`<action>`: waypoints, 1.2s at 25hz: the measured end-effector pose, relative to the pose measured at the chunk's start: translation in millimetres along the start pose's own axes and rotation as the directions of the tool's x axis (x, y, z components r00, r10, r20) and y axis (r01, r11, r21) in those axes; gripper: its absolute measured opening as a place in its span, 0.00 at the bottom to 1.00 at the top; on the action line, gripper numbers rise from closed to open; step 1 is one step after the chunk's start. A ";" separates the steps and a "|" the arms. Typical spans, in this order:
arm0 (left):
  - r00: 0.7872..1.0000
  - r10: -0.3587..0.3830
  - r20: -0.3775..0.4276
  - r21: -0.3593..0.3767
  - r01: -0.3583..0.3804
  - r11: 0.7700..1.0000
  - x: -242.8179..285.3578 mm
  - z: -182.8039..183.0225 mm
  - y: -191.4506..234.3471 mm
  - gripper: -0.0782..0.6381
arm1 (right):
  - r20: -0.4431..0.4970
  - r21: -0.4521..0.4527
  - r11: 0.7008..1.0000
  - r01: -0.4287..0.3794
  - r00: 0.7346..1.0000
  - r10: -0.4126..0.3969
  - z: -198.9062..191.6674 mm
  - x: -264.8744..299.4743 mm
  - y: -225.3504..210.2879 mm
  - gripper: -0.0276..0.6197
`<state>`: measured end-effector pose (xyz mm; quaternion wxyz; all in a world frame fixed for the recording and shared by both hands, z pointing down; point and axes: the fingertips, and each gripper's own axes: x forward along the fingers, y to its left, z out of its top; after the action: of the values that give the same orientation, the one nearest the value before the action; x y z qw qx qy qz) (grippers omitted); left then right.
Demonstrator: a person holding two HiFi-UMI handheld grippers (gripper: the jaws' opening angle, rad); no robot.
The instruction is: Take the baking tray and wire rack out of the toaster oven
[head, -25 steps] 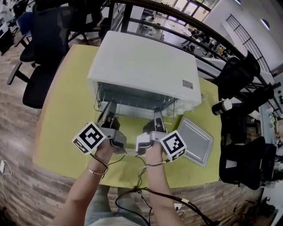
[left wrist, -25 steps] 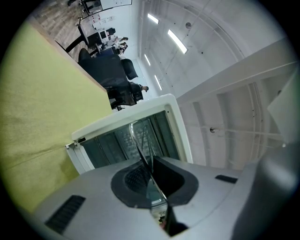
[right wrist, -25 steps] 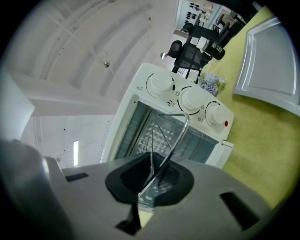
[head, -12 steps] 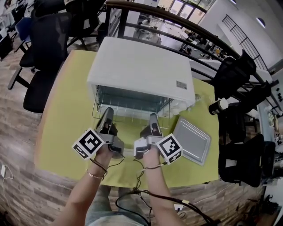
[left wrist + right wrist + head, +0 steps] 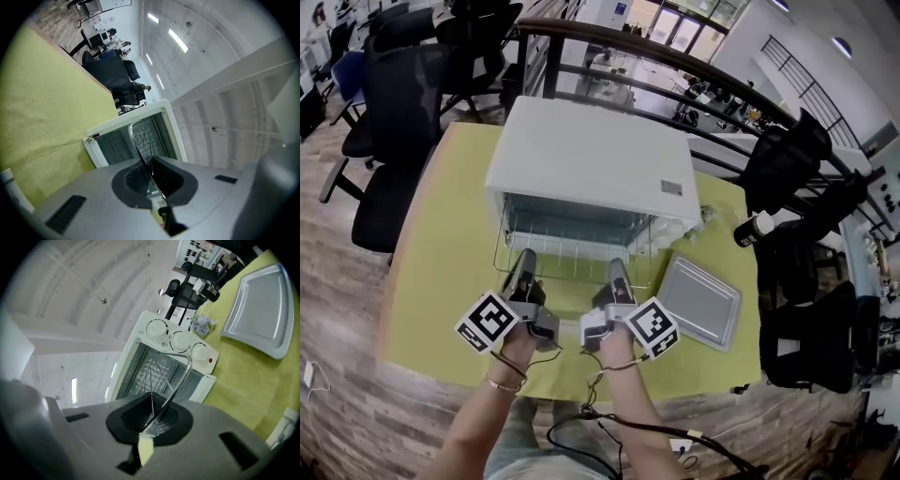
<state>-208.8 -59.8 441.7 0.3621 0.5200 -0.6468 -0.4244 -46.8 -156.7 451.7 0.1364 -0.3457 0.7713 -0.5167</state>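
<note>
The white toaster oven (image 5: pixel 591 164) stands at the back of the yellow table (image 5: pixel 441 253) with its front open. The wire rack (image 5: pixel 567 267) sticks partly out of the opening. My left gripper (image 5: pixel 523 266) is shut on the rack's front wire near its left corner, and my right gripper (image 5: pixel 616 273) is shut on it near the right corner. In the left gripper view the rack wire (image 5: pixel 138 140) runs into the closed gripper (image 5: pixel 153 182). The right gripper view shows the rack (image 5: pixel 176 378) pinched by the gripper (image 5: pixel 151 422) the same way. The grey baking tray (image 5: pixel 701 302) lies on the table to the oven's right.
A dark bottle with a white cap (image 5: pixel 752 229) stands off the table's right side. A small flower ornament (image 5: pixel 705 214) sits by the oven's right corner. Black office chairs (image 5: pixel 389 103) and a railing (image 5: pixel 675 66) surround the table. Cables (image 5: pixel 600 412) hang below my hands.
Both grippers have drawn back toward me from the oven, and the wire rack has slid further out with them. The baking tray has stayed where it was.
</note>
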 end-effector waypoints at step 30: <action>0.995 -0.035 -0.095 -0.014 0.034 0.999 -62.1 -6.1 -18.7 0.12 | 0.012 -0.007 0.998 0.065 0.998 -0.065 -28.4 -66.5 9.9 0.04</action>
<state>-184.2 -1.8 425.0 0.3883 0.5485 -0.6172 -0.4093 -18.7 -89.7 445.4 0.1227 -0.3739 0.7608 -0.5160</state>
